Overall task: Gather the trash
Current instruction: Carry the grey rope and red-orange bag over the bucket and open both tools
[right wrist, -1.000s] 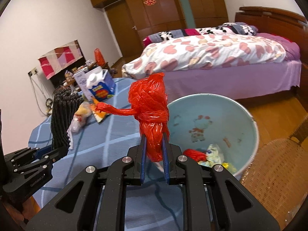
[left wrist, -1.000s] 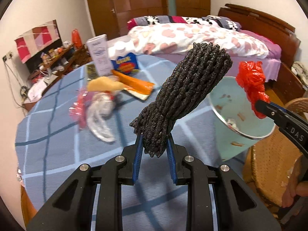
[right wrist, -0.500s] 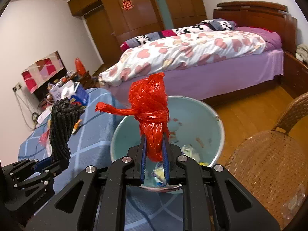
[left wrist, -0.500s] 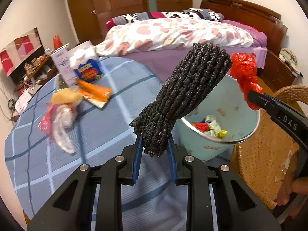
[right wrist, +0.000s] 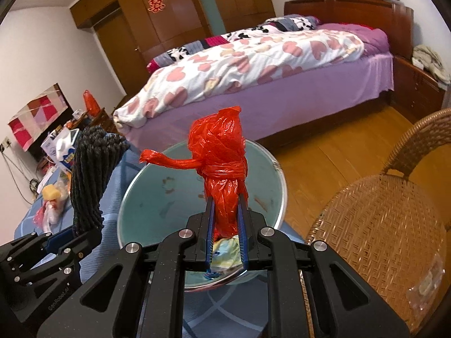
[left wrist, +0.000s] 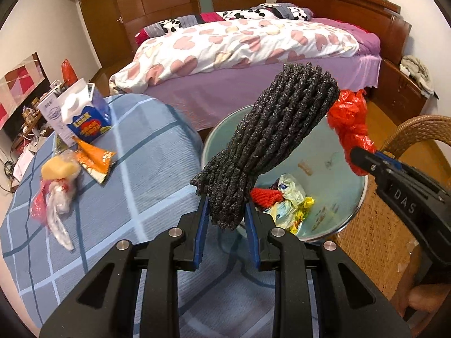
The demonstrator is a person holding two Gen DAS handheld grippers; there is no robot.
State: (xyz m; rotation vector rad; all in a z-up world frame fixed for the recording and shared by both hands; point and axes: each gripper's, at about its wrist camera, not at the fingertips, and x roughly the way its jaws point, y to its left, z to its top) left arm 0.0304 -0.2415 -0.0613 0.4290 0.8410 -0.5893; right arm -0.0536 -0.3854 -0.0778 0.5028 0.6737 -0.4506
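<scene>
over the bin (left wrist: 332,155), claws grip black foam (left wrist: 270,146), red bag (right wrist: 222,169).

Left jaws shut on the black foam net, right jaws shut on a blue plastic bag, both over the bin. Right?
Not quite: the plastic bag in the right gripper is red, as the right wrist view shows. The left gripper does hold the black foam net over the bin.

From my feed I see a bed (right wrist: 282,64) with a heart-print duvet (left wrist: 239,42) over a purple sheet, brown wardrobe doors (right wrist: 169,19) behind it, a wicker chair (right wrist: 389,219) at right on the wooden floor (right wrist: 338,146)
</scene>
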